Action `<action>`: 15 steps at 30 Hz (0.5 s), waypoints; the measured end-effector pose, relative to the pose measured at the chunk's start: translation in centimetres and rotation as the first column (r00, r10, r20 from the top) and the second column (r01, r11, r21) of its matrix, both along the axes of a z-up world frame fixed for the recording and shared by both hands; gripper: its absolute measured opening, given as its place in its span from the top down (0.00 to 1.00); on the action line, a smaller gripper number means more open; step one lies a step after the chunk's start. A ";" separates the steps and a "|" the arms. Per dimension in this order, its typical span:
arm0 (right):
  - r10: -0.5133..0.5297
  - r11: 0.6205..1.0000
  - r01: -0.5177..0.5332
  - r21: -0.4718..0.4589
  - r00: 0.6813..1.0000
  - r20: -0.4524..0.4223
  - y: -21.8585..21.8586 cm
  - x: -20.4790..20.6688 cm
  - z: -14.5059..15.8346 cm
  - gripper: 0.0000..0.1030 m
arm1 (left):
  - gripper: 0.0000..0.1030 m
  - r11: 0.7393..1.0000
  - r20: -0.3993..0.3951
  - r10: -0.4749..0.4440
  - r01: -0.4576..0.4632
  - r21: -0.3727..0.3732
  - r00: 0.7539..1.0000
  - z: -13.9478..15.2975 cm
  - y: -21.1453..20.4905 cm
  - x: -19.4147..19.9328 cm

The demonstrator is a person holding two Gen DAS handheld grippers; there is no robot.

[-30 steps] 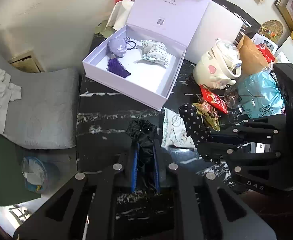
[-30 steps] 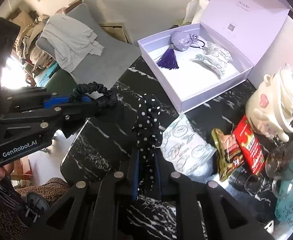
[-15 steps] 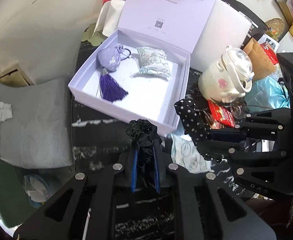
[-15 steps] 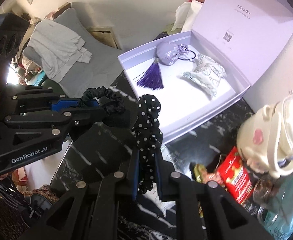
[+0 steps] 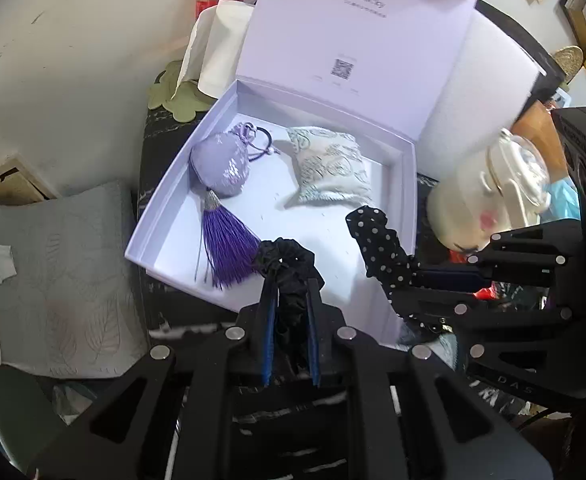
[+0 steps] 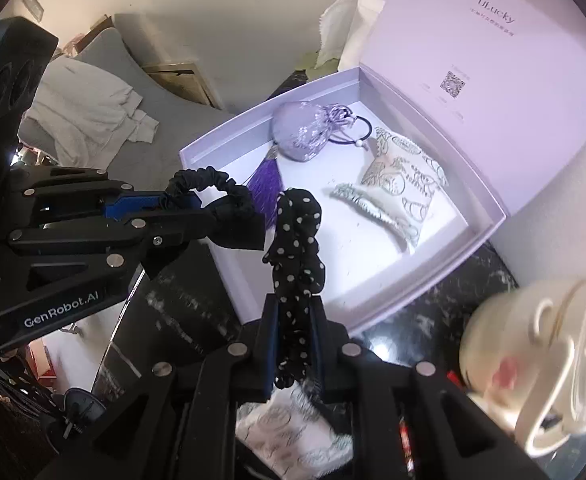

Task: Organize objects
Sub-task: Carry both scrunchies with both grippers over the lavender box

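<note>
Two scrunchies now over open lilac box [image 5: 407, 184], up from dark tabletop [image 6: 181, 292]. We grasp black scrunchie [image 5: 289, 264] in left gripper [image 5: 289, 320], clenched, near purple tassel [image 5: 229, 244]. Right gripper [image 6: 295, 344] clenched on polka-dot scrunchie [image 6: 297, 248]. We judge carry nearly done; release into box next.
</note>
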State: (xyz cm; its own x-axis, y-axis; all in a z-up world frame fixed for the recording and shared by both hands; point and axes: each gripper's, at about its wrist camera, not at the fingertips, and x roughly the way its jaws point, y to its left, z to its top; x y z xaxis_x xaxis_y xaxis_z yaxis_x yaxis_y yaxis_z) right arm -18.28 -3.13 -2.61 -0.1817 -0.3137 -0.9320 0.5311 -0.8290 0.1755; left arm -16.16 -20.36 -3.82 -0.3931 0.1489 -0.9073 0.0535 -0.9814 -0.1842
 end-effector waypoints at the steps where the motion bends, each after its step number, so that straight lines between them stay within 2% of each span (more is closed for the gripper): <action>1: -0.004 1.000 0.004 -0.001 1.000 0.002 0.0 -0.4 -0.2 0.87 | 0.88 1.000 0.000 -0.003 0.003 0.001 1.000 -0.3 -0.2 -0.4; 15: -0.041 0.999 0.042 -0.008 0.998 0.041 -1.2 -5.2 -4.3 0.87 | 0.88 0.999 -0.015 -0.025 0.024 -0.025 1.000 -3.8 -3.4 -6.2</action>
State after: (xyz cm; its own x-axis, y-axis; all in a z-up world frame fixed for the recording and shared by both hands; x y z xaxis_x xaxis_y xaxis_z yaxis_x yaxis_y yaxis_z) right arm -23.50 -4.32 -6.86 -0.1568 -0.3148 -0.9361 0.4887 -0.8484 0.2034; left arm -22.38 -23.76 -7.66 -0.4033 0.1363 -0.9049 0.0269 -0.9867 -0.1606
